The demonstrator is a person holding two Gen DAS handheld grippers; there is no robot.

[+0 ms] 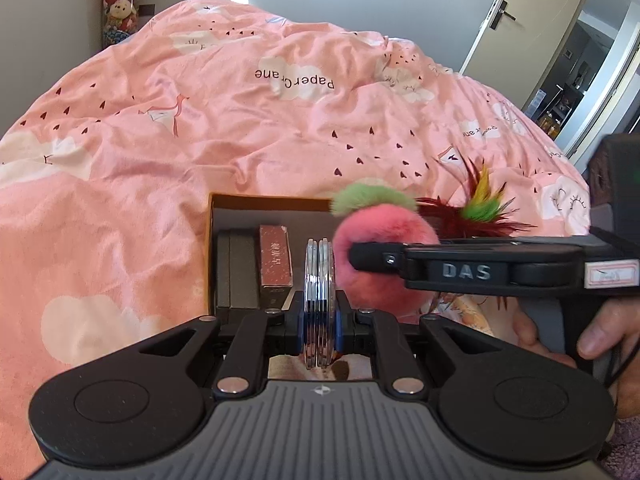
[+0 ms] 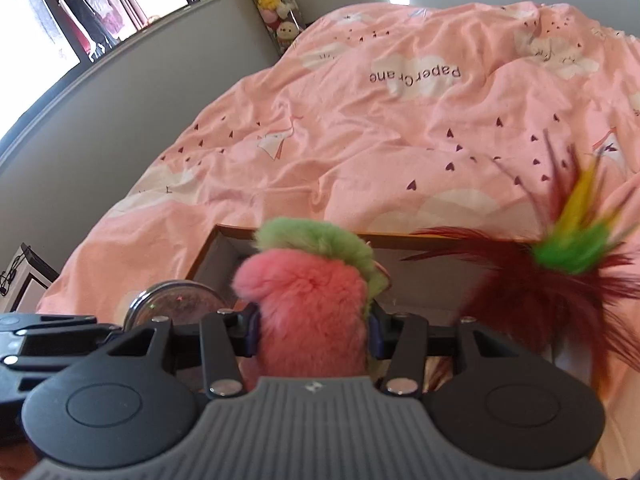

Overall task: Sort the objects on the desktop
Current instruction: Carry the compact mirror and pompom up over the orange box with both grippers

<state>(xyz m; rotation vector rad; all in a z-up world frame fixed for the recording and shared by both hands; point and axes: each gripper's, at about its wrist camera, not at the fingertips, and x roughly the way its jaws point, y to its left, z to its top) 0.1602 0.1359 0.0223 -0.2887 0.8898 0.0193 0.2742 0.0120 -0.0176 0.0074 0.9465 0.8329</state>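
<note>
Where sunlight falls, rumpled pink quilt (image 1: 224,120)

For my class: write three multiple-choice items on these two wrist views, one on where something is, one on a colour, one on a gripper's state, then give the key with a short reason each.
1. Where is the red-brown packet?
A. on the bedspread
B. inside the open box
C. in a gripper

2. What colour is the cap of the fluffy pink toy?
A. blue
B. green
C. white

3. What is the left gripper doing?
A. hanging open and empty
B. shut on the round mirrored case
C. gripping feathers

Key: B, it stands beside dark blocks within the box walls; B, green fur tops the pink; B, the case's edge sits between closed pads.
</note>
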